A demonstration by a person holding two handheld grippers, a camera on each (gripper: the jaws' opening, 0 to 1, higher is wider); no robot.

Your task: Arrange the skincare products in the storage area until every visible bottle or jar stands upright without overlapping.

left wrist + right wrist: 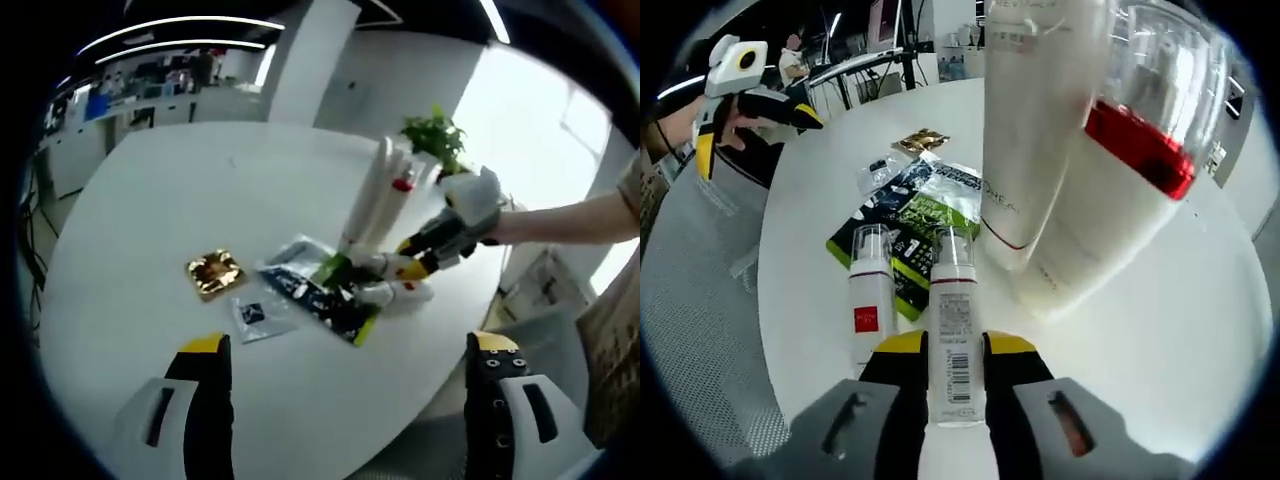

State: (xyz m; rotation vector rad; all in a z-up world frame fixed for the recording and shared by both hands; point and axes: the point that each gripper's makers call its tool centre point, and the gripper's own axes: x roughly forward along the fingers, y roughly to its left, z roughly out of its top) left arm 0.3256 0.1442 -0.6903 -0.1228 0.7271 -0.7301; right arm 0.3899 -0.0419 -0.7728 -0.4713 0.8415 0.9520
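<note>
Left tool (350,365): lower edge of the left gripper view, black jaws with yellow tips standing wide apart, nothing between them, above the white counter (150,200).

Right tool (953,350): bottom centre of the right gripper view, jaws clamped on a small white tube (955,330) with a clear cap and a barcode label, lying lengthwise between the jaws. In the left gripper view it enters from the right, mid-frame, held by a gloved hand (475,205).

Second small tube (869,295): left of the held one, just beside it, lying on the counter, clear cap, red label.

Two tall white bottles (1040,130): upper centre to upper right, upright, touching each other; the right one has a clear cap and red band.

Sachets (910,215): centre left, a dark and green packet lying flat, partly under the tube caps; a clear packet (880,170) above it.

Gold packet (214,273): left of centre in the left gripper view, flat, apart from the rest.

Potted plant (436,135): upper right, behind the bottles.
</note>
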